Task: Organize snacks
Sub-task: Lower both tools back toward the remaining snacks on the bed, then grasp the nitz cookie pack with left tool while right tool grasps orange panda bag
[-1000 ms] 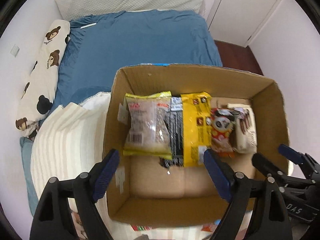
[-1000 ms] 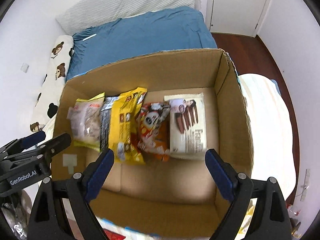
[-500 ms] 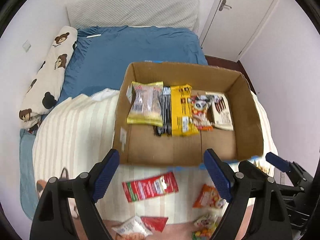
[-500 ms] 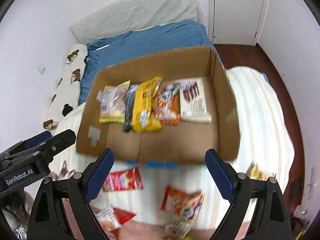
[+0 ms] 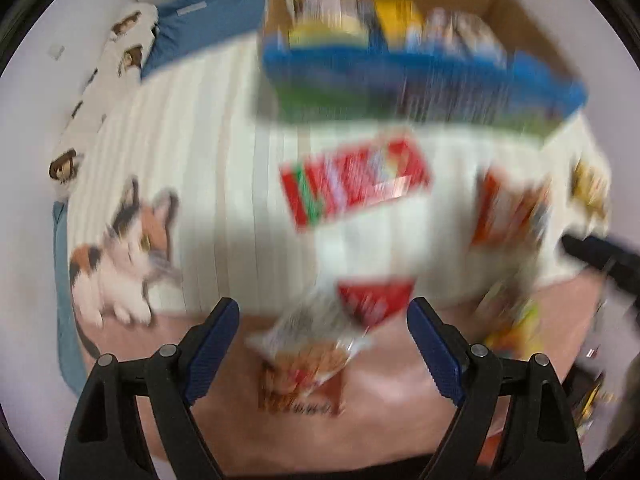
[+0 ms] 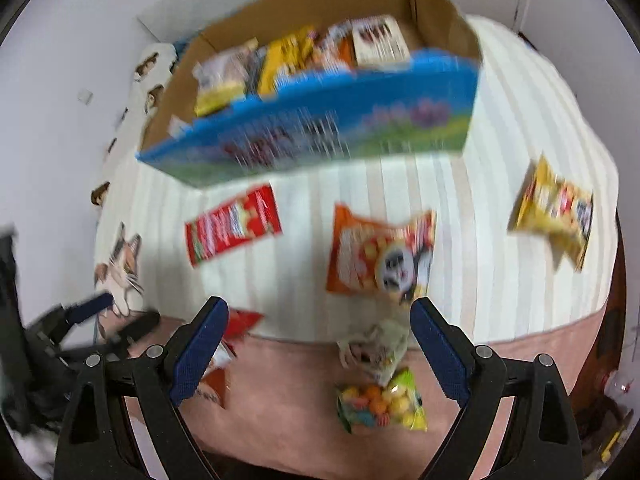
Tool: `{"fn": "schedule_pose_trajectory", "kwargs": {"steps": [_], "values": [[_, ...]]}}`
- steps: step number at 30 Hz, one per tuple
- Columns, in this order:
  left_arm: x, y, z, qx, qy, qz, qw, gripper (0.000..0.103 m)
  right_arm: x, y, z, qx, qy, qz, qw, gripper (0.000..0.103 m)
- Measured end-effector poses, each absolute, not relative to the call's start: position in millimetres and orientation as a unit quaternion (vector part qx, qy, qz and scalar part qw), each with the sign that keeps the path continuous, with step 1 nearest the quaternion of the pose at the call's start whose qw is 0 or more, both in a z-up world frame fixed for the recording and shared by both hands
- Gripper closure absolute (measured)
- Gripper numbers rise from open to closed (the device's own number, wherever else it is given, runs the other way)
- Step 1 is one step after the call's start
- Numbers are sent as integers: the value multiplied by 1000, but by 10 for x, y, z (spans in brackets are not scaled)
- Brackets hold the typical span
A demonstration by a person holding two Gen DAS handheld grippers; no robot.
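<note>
1. Left wrist view: heavily blurred. The left gripper (image 5: 322, 340) points down over the bed (image 5: 224, 132), its fingers (image 5: 212, 340) spread with nothing pinched.
2. A clear bag (image 5: 308, 344) lies between those fingers on the pink edge of the blanket; contact cannot be told.
3. A red pouch (image 5: 374, 300) lies just beyond the clear bag, and a red packet (image 5: 352, 184) lies farther up on the striped part.
4. Box (image 5: 420, 76): cardboard with a blue printed front, at the far side of the bed, with snacks lined up inside.
5. Right wrist view: the right gripper (image 6: 318, 352) also has its fingers (image 6: 438, 352) spread and empty.
6. An orange bag (image 6: 380, 252) with a panda print lies just beyond the fingers; a candy bag (image 6: 380, 404) of coloured balls lies between them on the pink edge.
7. A white bag (image 6: 376, 344) sits between the orange bag and the candy bag.
8. A yellow bag (image 6: 556, 212) lies well apart, at the right edge of the bed.
9. A cat print (image 5: 124, 252) marks the left of the blanket.
</note>
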State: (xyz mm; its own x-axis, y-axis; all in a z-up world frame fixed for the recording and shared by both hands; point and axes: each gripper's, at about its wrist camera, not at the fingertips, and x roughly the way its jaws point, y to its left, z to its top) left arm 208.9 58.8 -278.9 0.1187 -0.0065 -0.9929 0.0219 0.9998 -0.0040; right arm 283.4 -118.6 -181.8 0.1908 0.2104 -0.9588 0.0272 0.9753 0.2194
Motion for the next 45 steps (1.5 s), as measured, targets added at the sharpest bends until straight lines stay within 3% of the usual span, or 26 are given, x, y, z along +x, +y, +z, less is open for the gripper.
{"fn": "schedule_pose_trajectory", "kwargs": {"steps": [10,23,28,32,37,42,45], "values": [[1809,313,-3741,152,703,3,695,17,2743,-1239,-2265,52,664,44,744,8],[2271,836,-3680,-41,701,86,707,17,3106,-559,-2669,-295,646,94,698,9],[2217,826,-3560,-54,692,87,715,17,3157,-437,-2992,-354,657,100,658,9],[2166,811,-3433,-51,683,93,722,17,3217,-506,-3009,-305,670,93,670,19],[2036,1048,-3255,-76,671,100,731,17,3328,-802,-2882,-117,705,73,696,29],[2003,1239,-3203,-88,670,90,731,17,3306,-1287,-2988,166,724,57,667,28],[2083,1201,-3315,-69,678,62,729,17,3287,-1338,-3024,182,725,60,661,19]]}}
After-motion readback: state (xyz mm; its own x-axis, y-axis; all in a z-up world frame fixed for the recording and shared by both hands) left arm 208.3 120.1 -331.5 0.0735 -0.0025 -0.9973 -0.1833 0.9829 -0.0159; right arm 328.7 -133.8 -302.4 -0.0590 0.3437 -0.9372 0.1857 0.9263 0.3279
